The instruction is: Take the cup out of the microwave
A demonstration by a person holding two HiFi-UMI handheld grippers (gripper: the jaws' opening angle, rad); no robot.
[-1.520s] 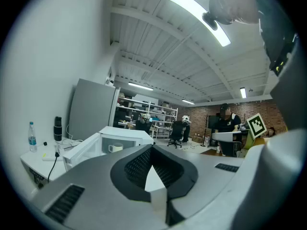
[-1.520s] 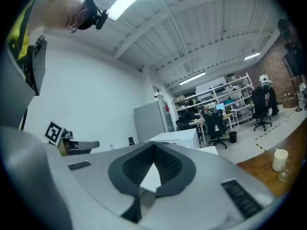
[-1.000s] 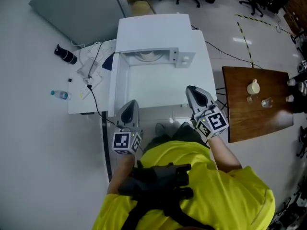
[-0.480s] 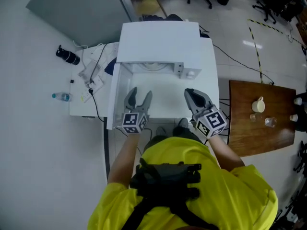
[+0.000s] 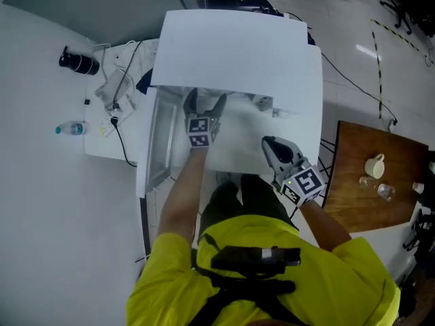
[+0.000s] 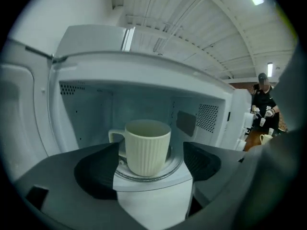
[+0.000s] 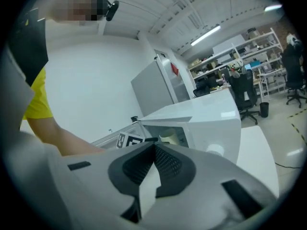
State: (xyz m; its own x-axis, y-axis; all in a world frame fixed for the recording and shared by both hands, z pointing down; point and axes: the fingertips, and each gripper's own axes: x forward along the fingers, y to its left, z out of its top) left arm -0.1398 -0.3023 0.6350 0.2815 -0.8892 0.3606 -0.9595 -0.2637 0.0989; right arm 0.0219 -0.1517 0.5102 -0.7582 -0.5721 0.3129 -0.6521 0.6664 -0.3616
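Microwave (image 5: 238, 53): white, door open. L gripper (image 5: 205, 99) at its mouth, jaws wide, just been opening, nothing grasped. R gripper (image 5: 270, 145) outside at front-right, jaws clenched together, empty. Glass turntable (image 6: 172, 166) inside. Cup (image 6: 147, 146) upright on it, handle to view's left, framed betw. L jaws, pads clear of it.

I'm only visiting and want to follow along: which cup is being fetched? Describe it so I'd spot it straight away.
Find the big white microwave with its door open. Inside, on the round glass turntable, stands a cream, ribbed cup with a handle. It alone sits in the oven; the other cup stands out on the brown table.
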